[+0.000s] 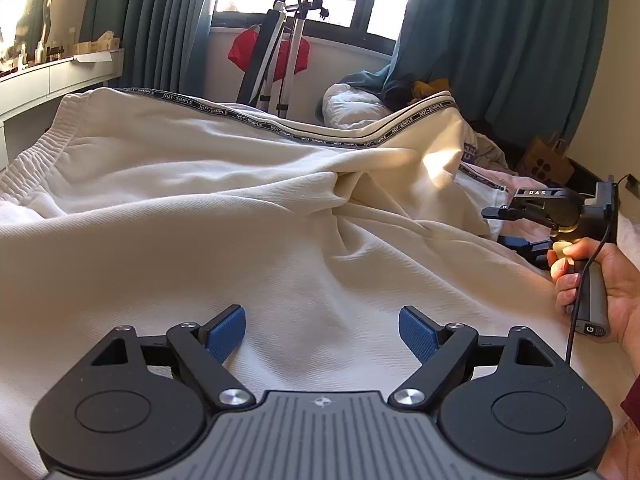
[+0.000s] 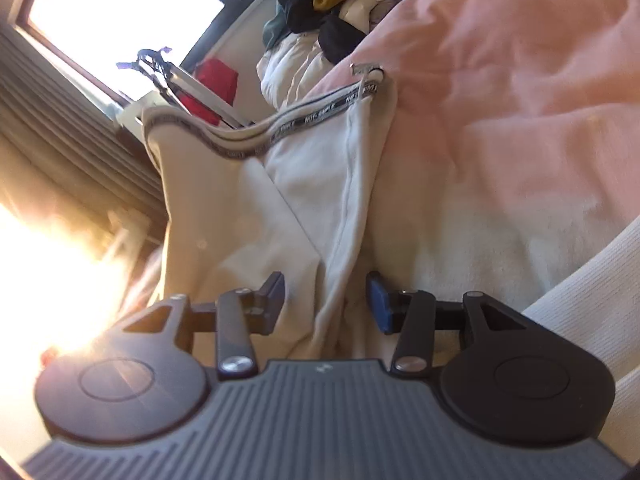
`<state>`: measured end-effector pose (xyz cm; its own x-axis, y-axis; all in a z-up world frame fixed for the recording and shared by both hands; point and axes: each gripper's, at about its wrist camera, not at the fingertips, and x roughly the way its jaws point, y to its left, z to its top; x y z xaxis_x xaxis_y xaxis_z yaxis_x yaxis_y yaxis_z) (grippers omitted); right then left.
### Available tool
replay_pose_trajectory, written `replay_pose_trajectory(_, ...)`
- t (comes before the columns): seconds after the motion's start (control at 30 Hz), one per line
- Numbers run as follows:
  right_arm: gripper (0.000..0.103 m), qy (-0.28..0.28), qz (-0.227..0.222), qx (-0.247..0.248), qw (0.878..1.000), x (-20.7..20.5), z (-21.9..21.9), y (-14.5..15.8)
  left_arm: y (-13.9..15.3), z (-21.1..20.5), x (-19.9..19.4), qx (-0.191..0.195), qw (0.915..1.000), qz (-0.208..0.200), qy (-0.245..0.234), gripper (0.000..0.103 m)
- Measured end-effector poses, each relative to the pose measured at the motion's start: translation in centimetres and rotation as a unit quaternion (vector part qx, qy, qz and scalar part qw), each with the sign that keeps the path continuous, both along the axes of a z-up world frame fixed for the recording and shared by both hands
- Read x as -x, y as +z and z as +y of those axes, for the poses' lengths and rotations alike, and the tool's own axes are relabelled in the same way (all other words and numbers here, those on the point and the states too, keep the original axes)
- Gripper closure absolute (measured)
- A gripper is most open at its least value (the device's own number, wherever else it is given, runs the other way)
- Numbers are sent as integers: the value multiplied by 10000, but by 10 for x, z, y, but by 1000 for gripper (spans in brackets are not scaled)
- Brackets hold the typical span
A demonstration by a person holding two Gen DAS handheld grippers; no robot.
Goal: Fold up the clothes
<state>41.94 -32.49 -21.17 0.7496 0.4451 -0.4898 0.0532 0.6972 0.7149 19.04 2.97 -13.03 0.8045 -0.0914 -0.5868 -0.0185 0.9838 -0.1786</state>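
We are barely starting: cream sweatpants point(image 1: 240, 184) are lying rumpled across mid-frame, unfolded. Left gripper point(image 1: 322, 330), jaws spread, empty; right gripper point(image 2: 326, 300), jaws spread around a fabric ridge.

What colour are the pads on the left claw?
Blue, with a fine textured surface; the pads of the left claw show best in the left wrist view.

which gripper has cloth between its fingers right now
The right gripper: a fold of the cream sweatpants runs between its open jaws. The left gripper just hovers open over flat fabric.
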Motion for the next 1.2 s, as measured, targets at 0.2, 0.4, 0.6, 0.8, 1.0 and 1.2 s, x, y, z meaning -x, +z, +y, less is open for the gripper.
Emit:
replay_pose_trajectory(0.2,60,637,167,258,9975,2,21,2,0,1,0,173,9998,-24,-46,17)
replay_pose_trajectory(0.4,90,327,103,528,9980,19,32,7,4,0,6,200,9997,-104,-53,17)
replay_pose_trajectory(0.6,91,-514,-605,112,9968,38,-9,48,9,2,12,267,9994,-212,-19,17)
replay_pose_trajectory(0.8,91,-1670,-1396,403,9752,56,-70,88,8,1,12,269,9994,-224,-26,17)
replay_pose_trajectory(1.0,91,-2924,-2008,976,9299,72,-133,96,7,0,10,265,9994,-192,-84,17)
replay_pose_trajectory(1.2,91,-3761,-1532,872,9096,85,-191,51,3,-1,5,231,9995,-157,-117,17)
